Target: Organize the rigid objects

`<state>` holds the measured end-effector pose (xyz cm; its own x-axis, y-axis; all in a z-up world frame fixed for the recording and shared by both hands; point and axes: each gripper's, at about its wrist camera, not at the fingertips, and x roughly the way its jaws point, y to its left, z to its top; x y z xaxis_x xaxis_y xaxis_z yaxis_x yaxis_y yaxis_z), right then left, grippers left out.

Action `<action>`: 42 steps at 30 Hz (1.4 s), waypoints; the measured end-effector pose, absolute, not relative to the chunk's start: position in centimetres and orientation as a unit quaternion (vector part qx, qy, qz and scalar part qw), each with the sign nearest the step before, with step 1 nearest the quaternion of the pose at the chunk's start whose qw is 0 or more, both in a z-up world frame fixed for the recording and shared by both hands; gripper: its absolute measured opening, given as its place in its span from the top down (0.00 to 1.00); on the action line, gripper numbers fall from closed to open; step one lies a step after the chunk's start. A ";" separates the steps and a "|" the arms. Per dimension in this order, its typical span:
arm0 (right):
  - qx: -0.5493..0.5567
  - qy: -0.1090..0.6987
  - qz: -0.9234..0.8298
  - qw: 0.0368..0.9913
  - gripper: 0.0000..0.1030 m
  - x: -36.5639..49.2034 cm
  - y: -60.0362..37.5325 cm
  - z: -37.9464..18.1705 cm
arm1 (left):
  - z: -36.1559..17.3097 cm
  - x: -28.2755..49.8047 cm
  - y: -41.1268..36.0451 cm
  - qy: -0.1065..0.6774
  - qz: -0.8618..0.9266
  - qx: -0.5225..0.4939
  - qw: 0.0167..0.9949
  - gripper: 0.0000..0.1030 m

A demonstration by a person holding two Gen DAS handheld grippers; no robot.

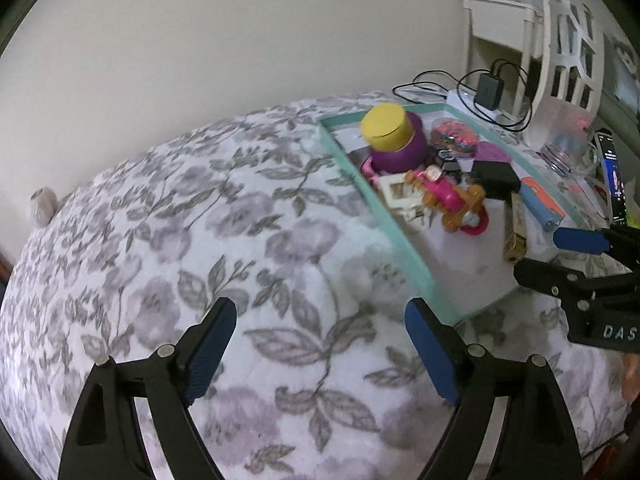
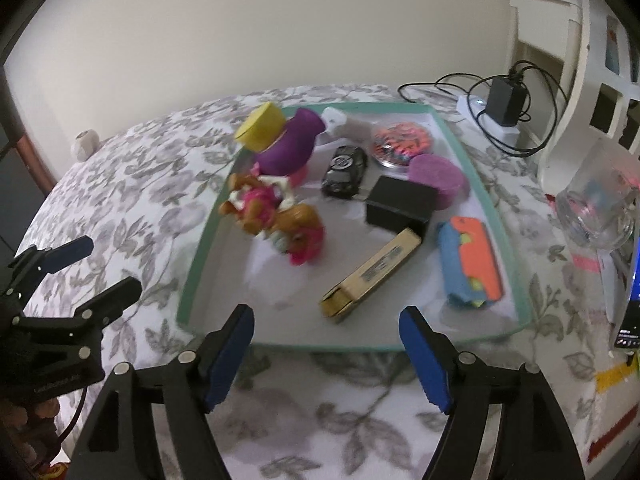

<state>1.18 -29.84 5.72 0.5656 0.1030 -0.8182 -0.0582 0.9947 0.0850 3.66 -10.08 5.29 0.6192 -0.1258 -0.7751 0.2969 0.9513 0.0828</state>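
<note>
Floral bedding (image 2: 132,184) in grey and white is spread beneath everything, with a pale wall behind. Nearest the cameras, the left gripper (image 1: 320,332) is held over bare bedding with its blue pads spread wide and nothing between them; it is also seen at the left edge of the right wrist view (image 2: 108,264). The right gripper (image 2: 326,340) is likewise held released and empty, just short of the near rim of a shallow teal-edged tray (image 2: 192,276), which is laid flat on the bedding.

Inside the tray, a tan oblong box (image 2: 372,274) is found closest to the right gripper, lying at a slant, with a blue and orange pouch (image 2: 472,264) to its right. A brown and pink toy figure (image 2: 276,220) is placed near the left rim. Further in, a black block (image 2: 400,206) is seen touching the far end of the tan box, with a small black toy car (image 2: 345,170) and a purple disc (image 2: 440,176) beyond it. At the far side, a purple jar with a yellow lid (image 2: 288,140) is seen tilted, beside a round container of orange beads (image 2: 402,144).

Past the tray, a black charger on a white power strip (image 2: 506,100) is seen with looped cables.
</note>
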 end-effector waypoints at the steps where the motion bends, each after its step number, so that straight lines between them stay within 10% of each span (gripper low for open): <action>1: 0.021 0.466 0.048 0.883 0.24 1.0 -29.5 5.6 | 5.1 3.5 -9.7 0.423 -0.114 0.099 0.894 0.14; 42: -0.012 0.485 0.061 0.873 0.00 -1.5 -25.1 2.4 | 1.7 1.1 -4.3 0.453 -0.056 0.056 0.888 0.00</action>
<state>-1.50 -25.09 2.42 0.5230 0.0950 -0.8470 -0.1190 0.9922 0.0378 1.10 -4.34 1.72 0.5834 -0.0481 -0.8107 0.1491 0.9876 0.0487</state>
